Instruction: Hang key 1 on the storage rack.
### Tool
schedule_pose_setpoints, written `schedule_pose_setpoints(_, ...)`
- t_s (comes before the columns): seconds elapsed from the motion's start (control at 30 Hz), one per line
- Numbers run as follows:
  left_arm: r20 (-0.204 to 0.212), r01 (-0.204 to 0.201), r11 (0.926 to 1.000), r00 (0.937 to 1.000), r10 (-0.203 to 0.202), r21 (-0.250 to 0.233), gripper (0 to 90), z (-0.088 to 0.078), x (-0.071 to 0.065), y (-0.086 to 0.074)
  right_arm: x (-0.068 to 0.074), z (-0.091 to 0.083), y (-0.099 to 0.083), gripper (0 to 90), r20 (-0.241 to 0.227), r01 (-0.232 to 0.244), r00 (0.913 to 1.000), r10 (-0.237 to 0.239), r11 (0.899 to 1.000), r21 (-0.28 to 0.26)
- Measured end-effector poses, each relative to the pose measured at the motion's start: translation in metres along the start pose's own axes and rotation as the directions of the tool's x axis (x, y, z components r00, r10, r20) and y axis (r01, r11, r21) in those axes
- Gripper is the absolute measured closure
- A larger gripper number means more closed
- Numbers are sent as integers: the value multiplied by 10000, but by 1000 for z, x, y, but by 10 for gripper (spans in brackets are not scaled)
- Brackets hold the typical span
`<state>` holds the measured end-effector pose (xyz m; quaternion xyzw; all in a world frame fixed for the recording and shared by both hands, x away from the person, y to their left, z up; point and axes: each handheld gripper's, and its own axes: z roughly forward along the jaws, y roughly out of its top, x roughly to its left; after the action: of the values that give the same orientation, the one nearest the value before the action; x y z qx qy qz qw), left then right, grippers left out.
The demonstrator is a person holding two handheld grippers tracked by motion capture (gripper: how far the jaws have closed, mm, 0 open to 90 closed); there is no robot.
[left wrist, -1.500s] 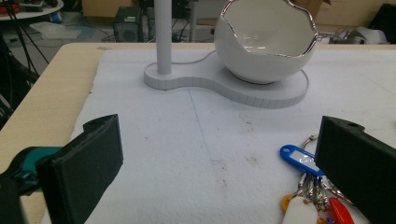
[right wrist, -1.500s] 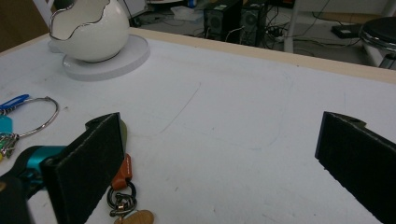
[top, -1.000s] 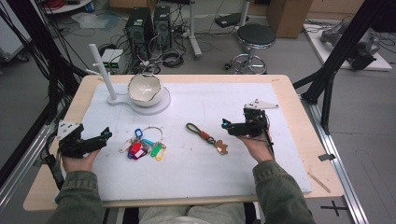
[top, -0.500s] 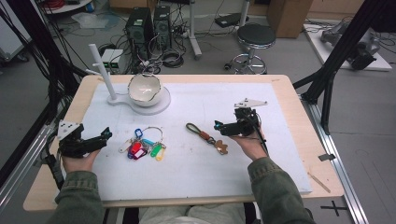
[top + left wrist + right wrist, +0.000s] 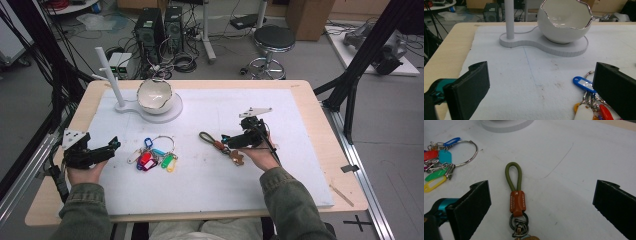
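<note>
Since the earlier high views, the right gripper [image 5: 231, 140] has slid leftward across the frame, from right of centre toward the middle, and now sits just over the strap keychain [image 5: 216, 144]. The left gripper [image 5: 112, 145] has stayed at the left edge of the frame, and the other things on the table have not shifted.

In the high view, a wooden table [image 5: 320, 125] spans the middle of the frame, covered by a white mat [image 5: 280, 175]. In the upper left of the mat stands a white stand [image 5: 172, 114] with an upright post, and a white bowl [image 5: 154, 95] with a jagged rim rests on its round base. Left of centre lies a metal ring of coloured key tags [image 5: 155, 157], blue, red, green, yellow and white.

The strap keychain lies flat at the centre of the frame. In the right gripper view it sits in the lower middle [image 5: 516, 195], between the two black jaws and touching neither. It has an olive-green cord loop at the top, an orange-brown leather sleeve with pale stitching below it, then a dark metal ring and clasp at the bottom edge.

The right gripper's jaws are spread wide on either side of it. The left gripper's jaws are also spread wide, holding nothing, with the key tags [image 5: 589, 100] just beside one jaw at the lower right of the left gripper view.
</note>
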<state>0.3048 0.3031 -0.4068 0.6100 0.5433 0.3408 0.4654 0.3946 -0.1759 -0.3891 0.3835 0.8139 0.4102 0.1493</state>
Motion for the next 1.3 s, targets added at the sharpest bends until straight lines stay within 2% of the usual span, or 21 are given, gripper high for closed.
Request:
schedule_pose_setpoints(0.37, 22, 21, 10000, 10000, -21, 0, 17, 0, -1, 0, 5, 22, 0, 6, -305, 216, 9994, -190, 9958, 885)
schedule_pose_setpoints(0.67, 50, -12, 10000, 10000, 12, 27, 17, 1, -1, 0, 7, 32, -3, 6, -494, 236, 9986, -170, 9904, 1360)
schedule_pose_setpoints(0.7, 57, -20, 10000, 10000, 20, 48, 16, 1, 0, 0, 7, 34, -3, 47, -585, 319, 9980, -232, 9878, 1522)
schedule_pose_setpoints(0.9, 82, -28, 10000, 10000, 27, 65, 17, 1, -1, 0, 9, 37, -4, 65, -724, 355, 9971, -233, 9844, 1724)
schedule_pose_setpoints(0.93, 79, -26, 10000, 10000, 26, 68, 17, 1, -1, 0, 9, 38, -4, 77, -816, 396, 9963, -253, 9830, 1791)
schedule_pose_setpoints(0.97, 72, -36, 10000, 10000, 36, 76, 17, 1, -1, 0, 8, 38, -5, 143, -860, 439, 9959, -281, 9813, 1876)
schedule_pose_setpoints(1.1, 75, -28, 10000, 10000, 27, 72, 17, 1, -1, 0, 10, 39, -5, 201, -1019, 506, 9943, -310, 9793, 1962)
schedule_pose_setpoints(1.13, 79, -23, 10000, 10000, 23, 75, 17, 1, -1, 0, 12, 41, -5, 251, -1133, 599, 9929, -375, 9777, 2013)
schedule_pose_setpoints(1.2, 85, -35, 10000, 10000, 34, 85, 17, 1, -1, 0, 12, 41, -5, 263, -1153, 687, 9923, -460, 9771, 2016)
schedule_pose_setpoints(1.3, 77, -48, 9999, 10000, 47, 90, 17, 1, -1, 0, 15, 44, -6, 341, -1110, 826, 9920, -599, 9736, 2130)
